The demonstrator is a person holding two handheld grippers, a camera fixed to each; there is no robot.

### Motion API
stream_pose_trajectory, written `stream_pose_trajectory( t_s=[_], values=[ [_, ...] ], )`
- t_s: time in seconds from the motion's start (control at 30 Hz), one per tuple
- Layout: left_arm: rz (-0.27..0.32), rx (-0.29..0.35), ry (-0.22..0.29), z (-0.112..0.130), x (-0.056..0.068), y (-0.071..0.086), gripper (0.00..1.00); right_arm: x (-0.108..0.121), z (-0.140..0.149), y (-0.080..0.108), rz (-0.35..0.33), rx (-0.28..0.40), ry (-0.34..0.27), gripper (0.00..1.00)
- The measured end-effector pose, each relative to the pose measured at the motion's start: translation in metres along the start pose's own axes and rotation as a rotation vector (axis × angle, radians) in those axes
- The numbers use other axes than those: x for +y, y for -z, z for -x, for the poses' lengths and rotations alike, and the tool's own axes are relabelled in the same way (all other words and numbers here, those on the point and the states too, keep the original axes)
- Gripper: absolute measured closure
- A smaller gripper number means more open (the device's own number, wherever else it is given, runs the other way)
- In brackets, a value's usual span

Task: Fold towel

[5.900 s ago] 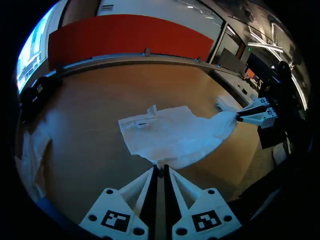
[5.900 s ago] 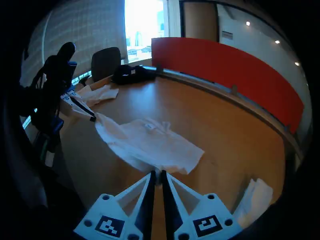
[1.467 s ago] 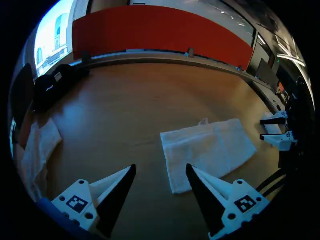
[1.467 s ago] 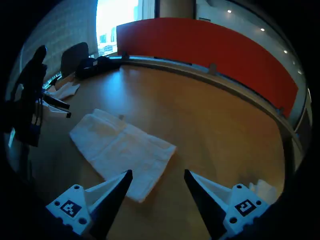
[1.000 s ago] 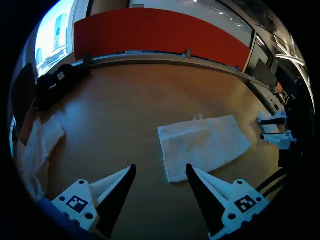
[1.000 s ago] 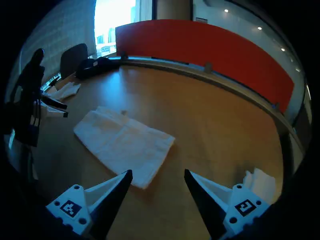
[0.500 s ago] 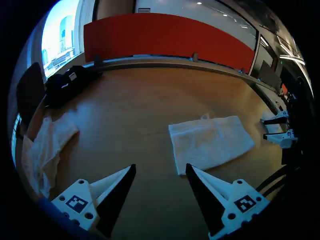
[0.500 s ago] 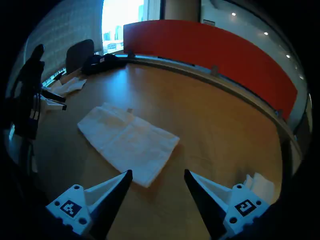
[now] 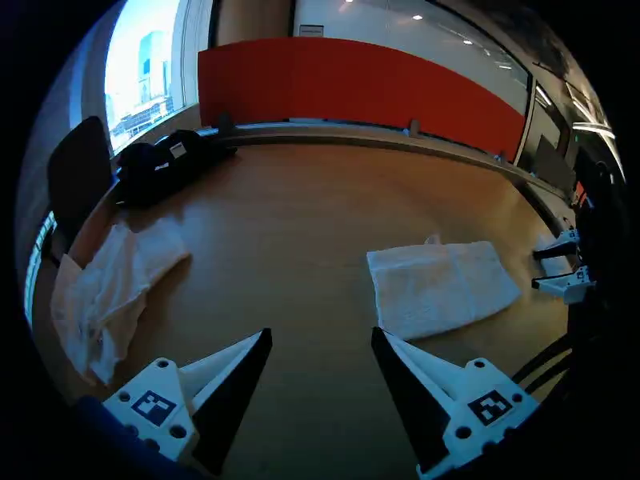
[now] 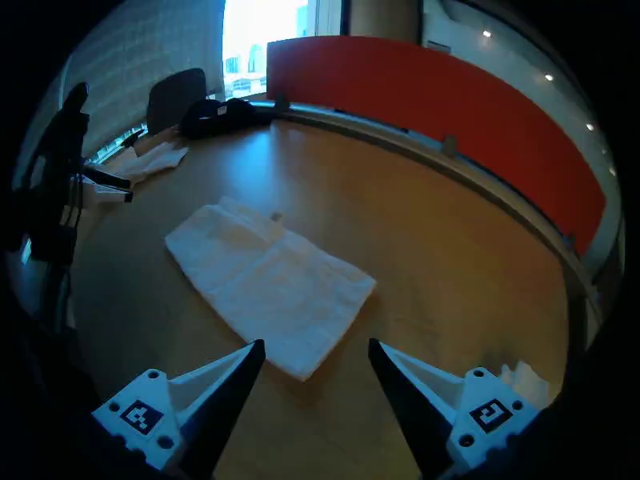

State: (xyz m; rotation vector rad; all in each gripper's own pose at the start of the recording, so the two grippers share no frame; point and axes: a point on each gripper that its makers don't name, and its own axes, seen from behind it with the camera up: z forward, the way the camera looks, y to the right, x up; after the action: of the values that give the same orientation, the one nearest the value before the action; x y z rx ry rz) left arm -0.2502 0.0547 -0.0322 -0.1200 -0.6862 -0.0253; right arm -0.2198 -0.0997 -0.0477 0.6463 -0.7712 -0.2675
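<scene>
A white towel (image 9: pixel 440 286) (image 10: pixel 268 280) lies folded into a flat rectangle on the wooden table (image 9: pixel 304 216), a small tag sticking out at its far edge. My left gripper (image 9: pixel 320 340) stands open over bare table, the towel just ahead and to the right of its right finger. My right gripper (image 10: pixel 314 348) is open too, its fingertips close to the towel's near corner. In the left gripper view the right gripper (image 9: pixel 560 268) shows beyond the towel at the far right. In the right gripper view the left gripper (image 10: pixel 104 186) shows far left, held by a person.
Crumpled white cloths (image 9: pixel 112 296) (image 10: pixel 156 160) lie near the table's edge by a dark bag (image 9: pixel 164 160) (image 10: pixel 224 116) and a chair (image 10: pixel 176 96). Another white cloth (image 10: pixel 524 376) sits at the right edge. A red partition (image 9: pixel 360 84) bounds the far side.
Since 5.9 s ago both grippers let go of the towel, which now lies folded. Over the last second the left gripper swung left; the right gripper shifted slightly.
</scene>
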Motion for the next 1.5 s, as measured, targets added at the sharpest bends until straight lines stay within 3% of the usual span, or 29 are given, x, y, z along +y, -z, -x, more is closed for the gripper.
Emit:
stream_pose_trajectory(
  t_s=[0.5,0.73,1.03,1.3,1.5],
  values=[
    [-0.025,0.008,0.009,0.004,-0.014,0.005,0.08,-0.007,0.037,-0.022,-0.049,-0.083,0.029,0.00],
    [-0.029,0.006,0.007,0.006,-0.018,0.006,0.08,-0.005,0.037,-0.029,-0.058,-0.087,0.029,0.00],
    [-0.029,0.000,0.010,0.009,-0.020,0.006,0.08,-0.008,0.041,-0.035,-0.067,-0.105,0.038,0.16],
    [-0.032,0.000,0.012,0.009,-0.022,0.007,0.08,-0.014,0.046,-0.034,-0.097,-0.129,0.034,0.43],
    [-0.032,-0.001,0.014,0.008,-0.023,0.007,0.08,-0.016,0.050,-0.033,-0.104,-0.144,0.027,0.47]
  ],
)
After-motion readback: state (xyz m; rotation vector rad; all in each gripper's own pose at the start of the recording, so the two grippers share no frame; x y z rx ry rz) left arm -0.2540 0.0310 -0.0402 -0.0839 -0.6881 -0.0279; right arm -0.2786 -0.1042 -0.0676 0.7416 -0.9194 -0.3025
